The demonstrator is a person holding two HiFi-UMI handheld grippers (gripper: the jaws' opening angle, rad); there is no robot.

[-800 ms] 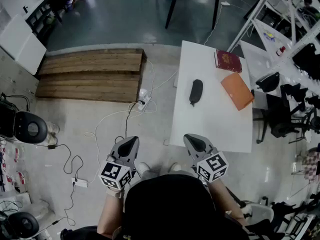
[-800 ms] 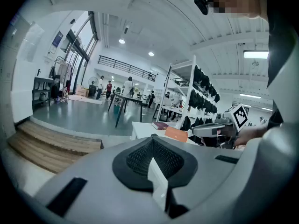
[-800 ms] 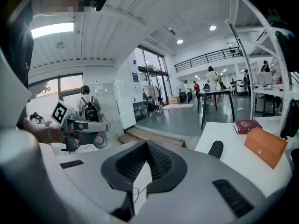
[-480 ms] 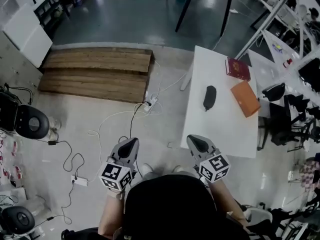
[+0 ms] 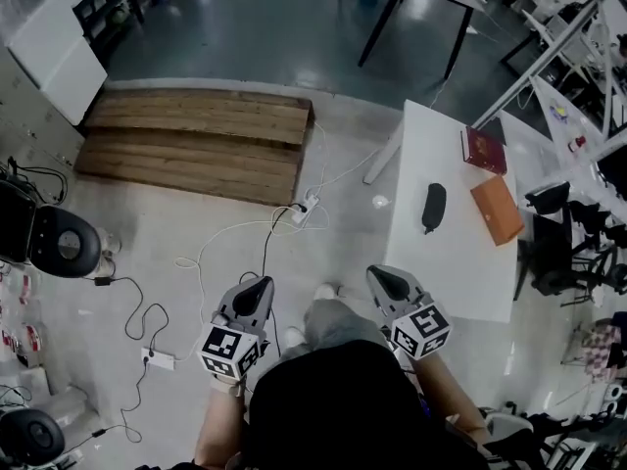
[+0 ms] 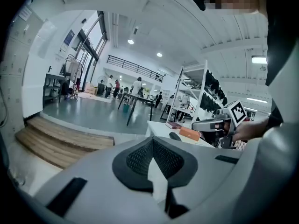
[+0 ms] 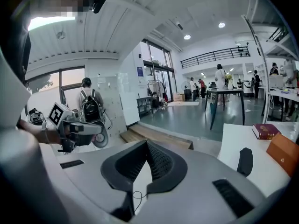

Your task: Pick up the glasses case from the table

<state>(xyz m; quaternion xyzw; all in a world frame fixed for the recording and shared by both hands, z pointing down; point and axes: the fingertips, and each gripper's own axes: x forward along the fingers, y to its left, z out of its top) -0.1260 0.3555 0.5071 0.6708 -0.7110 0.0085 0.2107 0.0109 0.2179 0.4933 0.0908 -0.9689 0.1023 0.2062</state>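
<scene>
Lying on the white desk (image 5: 446, 272), the black glasses case (image 5: 433, 208) is nearer to the left edge than to the right one, and closer to the far edge than to the near one. Nothing touches it. An orange flat box (image 5: 497, 210) lies near it toward the right edge. A dark red book (image 5: 485, 151) rests at the far right corner, and any print on its cover is too small to read.

The left gripper (image 5: 257, 286) is over the floor, well apart from the desk. Its 2 jaws are closed together with nothing between them. The right gripper (image 5: 381, 277) is by the near left corner of the desk, well apart from the case. Its 2 jaws are also fully closed and hold nothing. Each gripper carries 1 cube (image 5: 228, 346) with black-and-white square markers, which show only block patterns. White cables (image 5: 230, 233) lie on the floor beside a wooden platform (image 5: 196, 140).
</scene>
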